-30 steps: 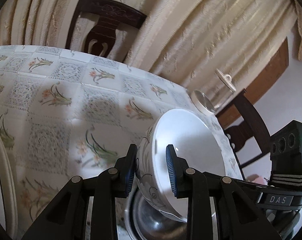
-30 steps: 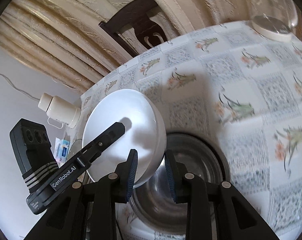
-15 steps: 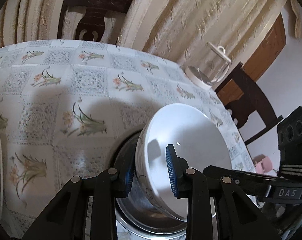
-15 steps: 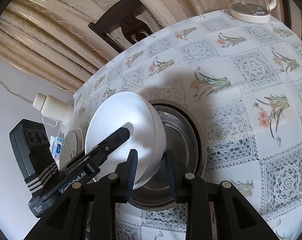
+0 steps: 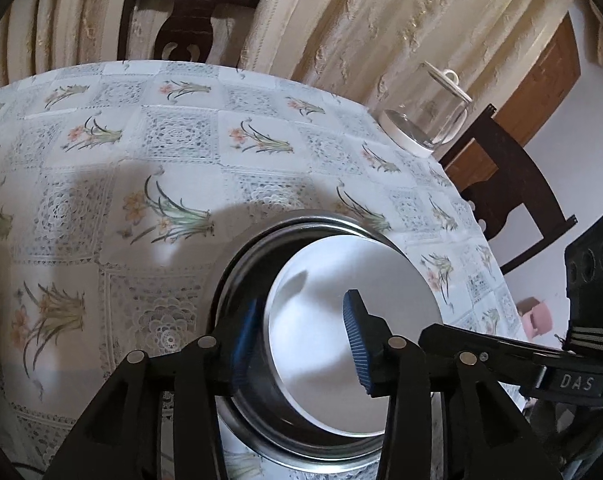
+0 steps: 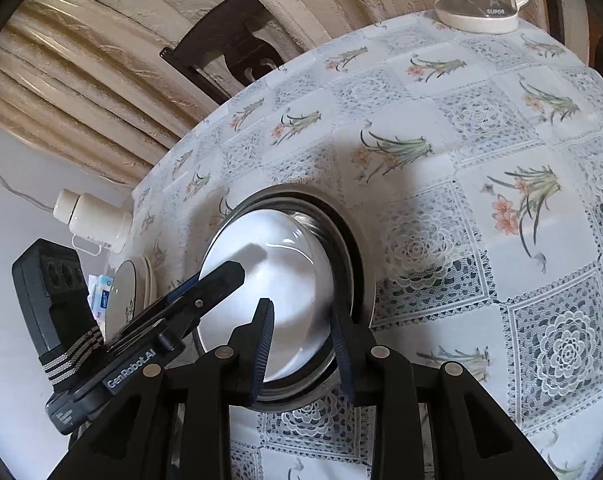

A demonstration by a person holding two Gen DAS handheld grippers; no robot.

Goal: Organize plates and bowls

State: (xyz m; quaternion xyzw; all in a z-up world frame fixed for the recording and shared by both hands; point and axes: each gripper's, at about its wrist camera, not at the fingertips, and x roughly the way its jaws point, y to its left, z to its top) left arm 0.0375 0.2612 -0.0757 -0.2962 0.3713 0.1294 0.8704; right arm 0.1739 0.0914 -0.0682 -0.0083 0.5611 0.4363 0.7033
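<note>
A: Worktop [image 5: 181, 128] first: we see bare cloth all around, its edge curving off on the right.
B: Steel bowl [image 5: 237, 280] upright on it, white bowl [image 5: 353, 280] nested inside, mouth up.
A: Plates [image 6: 131, 296] stacked left; kettle [image 5: 425, 120] at the far edge.
B: Left tongs [image 5: 301, 340], right tongs [image 6: 301, 344] both parted, straddling the bowl rims, gripping nothing.

soft daylight, sharp focus, fisheye-bent edges, shadows across the tablecloth [image 5: 101, 184].
</note>
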